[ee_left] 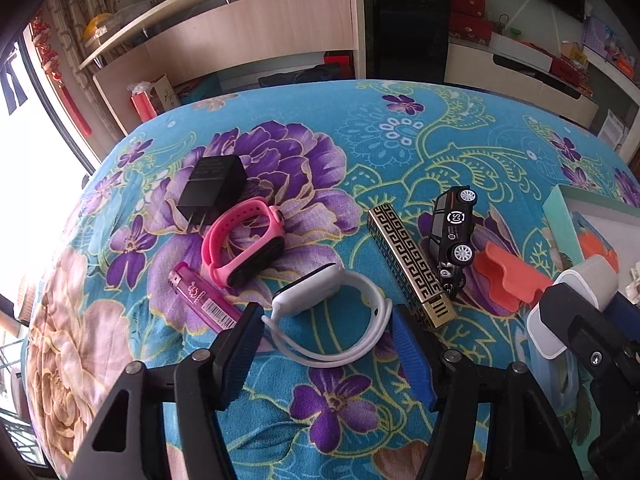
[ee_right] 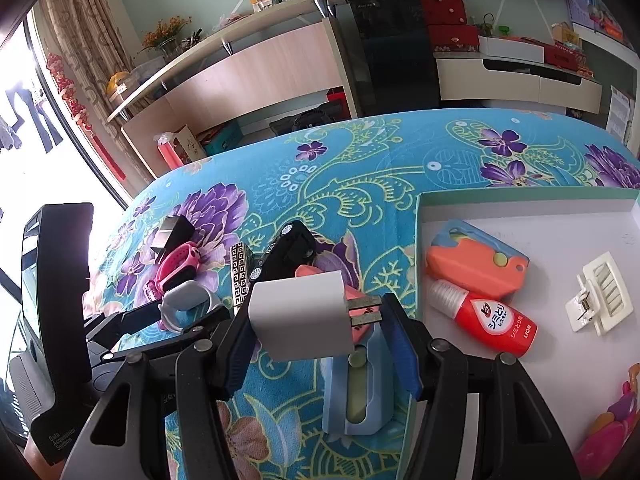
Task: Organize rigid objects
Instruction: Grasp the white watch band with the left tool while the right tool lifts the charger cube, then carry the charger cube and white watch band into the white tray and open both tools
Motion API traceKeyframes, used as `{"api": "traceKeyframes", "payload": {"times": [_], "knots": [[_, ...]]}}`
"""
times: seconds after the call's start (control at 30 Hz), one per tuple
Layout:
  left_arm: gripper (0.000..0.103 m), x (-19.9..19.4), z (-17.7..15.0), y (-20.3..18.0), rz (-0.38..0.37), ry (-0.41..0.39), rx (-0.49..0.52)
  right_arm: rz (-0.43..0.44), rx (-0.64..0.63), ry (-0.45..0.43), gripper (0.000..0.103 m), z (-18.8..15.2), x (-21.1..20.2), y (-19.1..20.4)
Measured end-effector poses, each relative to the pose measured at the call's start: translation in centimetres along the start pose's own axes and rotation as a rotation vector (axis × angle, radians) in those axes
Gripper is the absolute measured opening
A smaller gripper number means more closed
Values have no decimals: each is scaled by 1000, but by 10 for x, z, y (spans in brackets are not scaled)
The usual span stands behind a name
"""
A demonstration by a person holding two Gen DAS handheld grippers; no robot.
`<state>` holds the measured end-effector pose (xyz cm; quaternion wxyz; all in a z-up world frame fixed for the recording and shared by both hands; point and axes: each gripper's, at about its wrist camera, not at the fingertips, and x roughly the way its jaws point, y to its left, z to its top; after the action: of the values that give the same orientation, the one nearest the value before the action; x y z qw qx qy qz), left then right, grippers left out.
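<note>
A table under a turquoise floral cloth is filling the frame's middle, carrying a black adapter upper left, a pink band, purple lighter, white band, patterned gold bar, toy car, and a tray at right.

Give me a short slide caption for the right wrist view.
Right gripper holds a white plug adapter beside a tray of sorted items on a floral tablecloth.
</note>
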<state>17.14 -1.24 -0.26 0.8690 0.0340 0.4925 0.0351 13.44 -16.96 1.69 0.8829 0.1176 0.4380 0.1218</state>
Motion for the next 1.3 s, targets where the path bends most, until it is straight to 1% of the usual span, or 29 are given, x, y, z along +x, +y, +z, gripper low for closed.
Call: {"api": "traceKeyframes", "payload": {"times": [0.13,0.37,0.53,0.63,0.73,0.83,1.0,1.17,1.3], "knots": [[65,-3,1,3,-11,-11,-16,0,1,0,61,0,0,0],[65,-21,6,15,-4,-67,-65,4,9,-18,61,1,-3,-1],[65,-47,10,21,-18,-141,-88,2,16,-63,61,6,-17,-4],[65,-59,13,16,-50,-172,-86,-20,23,-87,61,9,-26,-10],[65,-66,15,3,-95,-192,-70,-64,26,-100,61,12,-33,-19],[65,-69,15,-16,-145,-192,-33,-122,32,-100,61,13,-39,-34],[65,-73,13,-50,-169,-195,46,-180,93,-93,61,12,-48,-69],[65,-79,9,-79,-196,-193,111,-198,190,-64,61,7,-50,-103],[65,-84,5,-103,-222,-192,164,-200,221,-79,62,6,-60,-116]]}}
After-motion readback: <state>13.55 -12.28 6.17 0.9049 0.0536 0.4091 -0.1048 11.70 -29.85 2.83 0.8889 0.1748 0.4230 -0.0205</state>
